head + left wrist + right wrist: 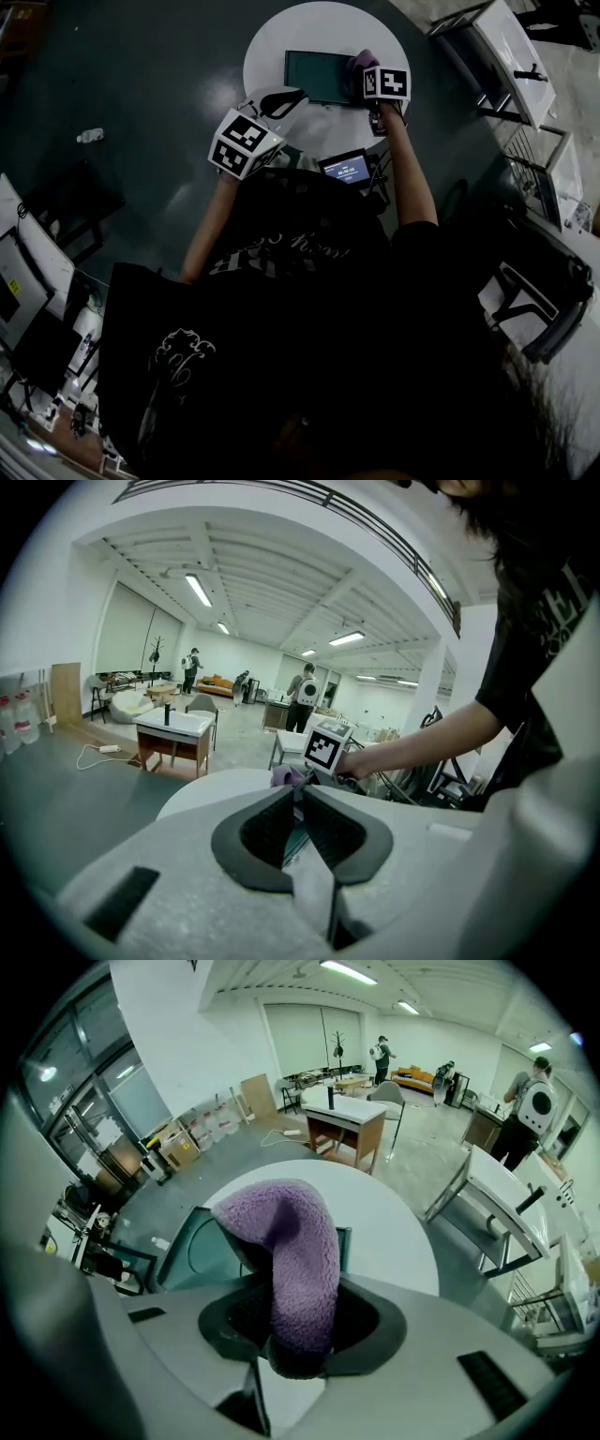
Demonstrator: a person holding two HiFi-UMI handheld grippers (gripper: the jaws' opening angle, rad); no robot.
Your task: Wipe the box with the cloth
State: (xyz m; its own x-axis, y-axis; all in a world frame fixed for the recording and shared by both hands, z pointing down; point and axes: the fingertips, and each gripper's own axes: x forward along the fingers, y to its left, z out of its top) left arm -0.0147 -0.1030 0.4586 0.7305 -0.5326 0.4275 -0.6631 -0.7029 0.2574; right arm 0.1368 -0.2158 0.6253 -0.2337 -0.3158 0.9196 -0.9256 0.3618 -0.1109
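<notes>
Nearest to me, below the dark shirt, a small lit screen point(346, 168) sits just short of the round white table point(281, 37). My left gripper point(284, 97) hovers over the table's near-left part, just beside the near-left corner of the box point(319, 75); I cannot tell whether it touches it. In its own view, the left gripper point(296, 791) has its jaws drawn together at the tips with nothing between them, and only a sliver of green box shows through the slit behind.

The box is a flat, dark green thing lying in the middle of the table. From the right gripper view, the box point(197, 1252) lies just beyond the jaws, with the bare table point(394, 1232) to its right.

My right gripper point(364, 82) reaches in from the right side and is clamped on the purple cloth point(359, 66). The cloth point(286, 1241) stands up from between the pads of the right gripper point(300, 1324) and folds forward over the box's right edge.

On the dark floor, well left of the table, lies a small bottle point(91, 136).
</notes>
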